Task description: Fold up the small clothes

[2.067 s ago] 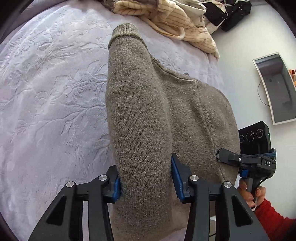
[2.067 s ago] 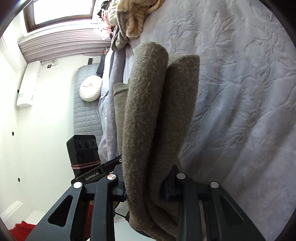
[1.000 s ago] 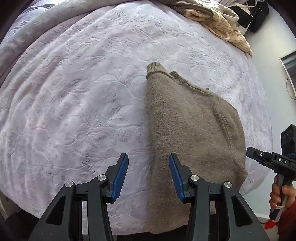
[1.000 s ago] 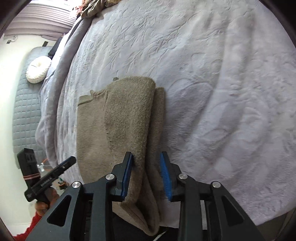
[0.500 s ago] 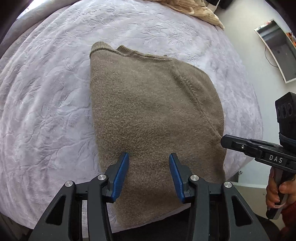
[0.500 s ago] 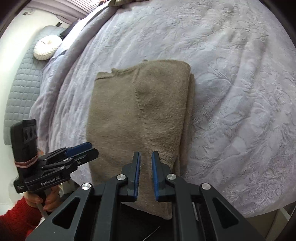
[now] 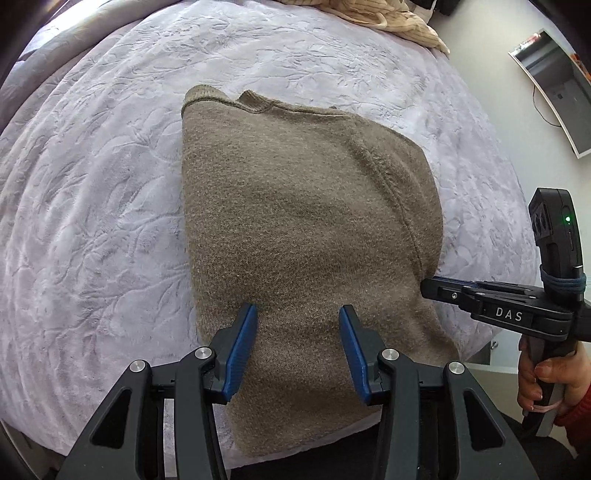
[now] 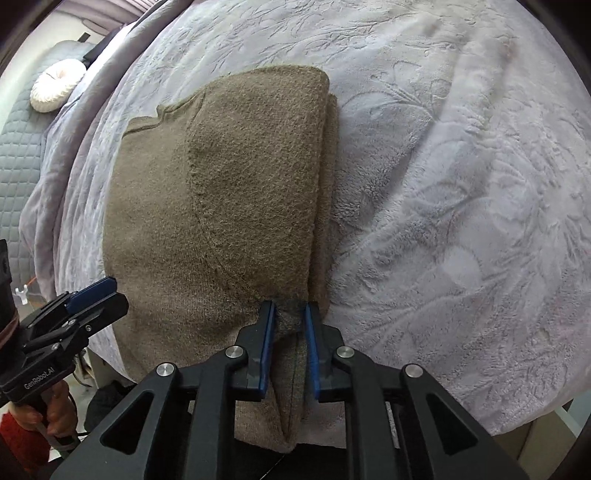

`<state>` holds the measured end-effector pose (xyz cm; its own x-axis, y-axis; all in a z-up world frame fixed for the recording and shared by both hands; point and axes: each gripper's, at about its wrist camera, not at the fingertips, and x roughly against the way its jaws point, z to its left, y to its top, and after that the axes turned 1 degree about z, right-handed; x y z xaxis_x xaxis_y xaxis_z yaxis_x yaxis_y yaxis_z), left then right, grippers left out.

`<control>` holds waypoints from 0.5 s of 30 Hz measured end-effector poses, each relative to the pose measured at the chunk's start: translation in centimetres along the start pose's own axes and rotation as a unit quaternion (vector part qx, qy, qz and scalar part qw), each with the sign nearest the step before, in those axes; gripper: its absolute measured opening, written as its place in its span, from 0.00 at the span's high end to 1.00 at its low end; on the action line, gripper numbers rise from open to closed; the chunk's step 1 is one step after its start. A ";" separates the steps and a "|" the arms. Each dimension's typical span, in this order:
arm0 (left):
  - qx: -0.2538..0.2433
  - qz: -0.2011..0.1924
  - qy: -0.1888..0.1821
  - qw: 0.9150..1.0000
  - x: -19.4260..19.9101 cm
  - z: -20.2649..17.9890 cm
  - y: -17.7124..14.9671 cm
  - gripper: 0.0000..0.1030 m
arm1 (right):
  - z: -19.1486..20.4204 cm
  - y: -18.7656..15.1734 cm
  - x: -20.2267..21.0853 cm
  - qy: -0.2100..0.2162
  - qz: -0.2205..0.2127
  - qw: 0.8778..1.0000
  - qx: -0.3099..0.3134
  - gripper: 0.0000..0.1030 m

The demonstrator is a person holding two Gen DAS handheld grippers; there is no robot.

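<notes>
While seen from both wrists: a folded brown knit sweater (image 7: 303,221) lies flat on a bed.
Sweater, place: centre of the left wrist view and left of centre in the right wrist view, its near end hanging over the bed's lower edge.
Sweater, form: ribbed collar at the upper left of the garment in the left wrist view; a curved seam runs down its right side; a doubled fold edge shows along its right side in the right wrist view.
Bedspread (image 7: 92,184): pale lilac plush with an embossed leaf pattern, under the sweater.
Left tongs (image 7: 298,345): spread apart, blue pads (image 7: 242,347) standing over the sweater's near end, not pressing on it.
Right tongs (image 8: 289,343): nearly together and opening, with a ridge of the sweater's right fold edge between the blue pads; whether the pads press it I cannot tell for sure.
Right tongs, other view: at the right edge of the left wrist view, tips at the sweater's right side.
Hand (image 7: 546,384): grips the right handle, lower right, red sleeve below it.
Clothes pile (image 7: 388,14): cream striped fabric at the top edge.
Round cushion (image 8: 55,88): white, upper left in the right wrist view.
</notes>
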<state>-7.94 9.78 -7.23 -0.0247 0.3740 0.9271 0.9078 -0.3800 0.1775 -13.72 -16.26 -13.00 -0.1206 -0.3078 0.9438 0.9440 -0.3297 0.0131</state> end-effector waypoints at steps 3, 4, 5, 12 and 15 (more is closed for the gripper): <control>0.014 -0.004 -0.003 1.000 0.1 0.2 0.0 0.53 | 0.1 0.1 -0.3 -0.005 0.002 1.000 -0.001 0.83; 0.018 -0.005 -0.004 1.000 0.1 0.3 -0.1 0.53 | 0.2 0.0 -0.2 -0.008 0.002 1.000 0.001 0.83; 0.020 -0.006 -0.005 1.000 0.1 0.3 -0.1 0.53 | 0.3 -0.1 0.0 -0.011 0.002 1.000 0.005 0.83; 0.026 -0.002 0.009 1.000 1.1 0.3 -0.4 0.53 | 1.1 -0.7 1.8 -0.015 -0.002 1.000 0.006 0.83; 0.020 0.002 0.065 0.998 1.8 0.1 -0.6 0.44 | 2.0 -1.1 2.9 -0.003 -0.009 1.000 0.004 0.79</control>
<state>-8.47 10.77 -5.75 -0.0731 0.2582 0.9633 0.9236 -0.3469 0.1631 -14.45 -15.03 -9.66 -0.1364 -0.2959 0.9454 0.9442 -0.3277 0.0337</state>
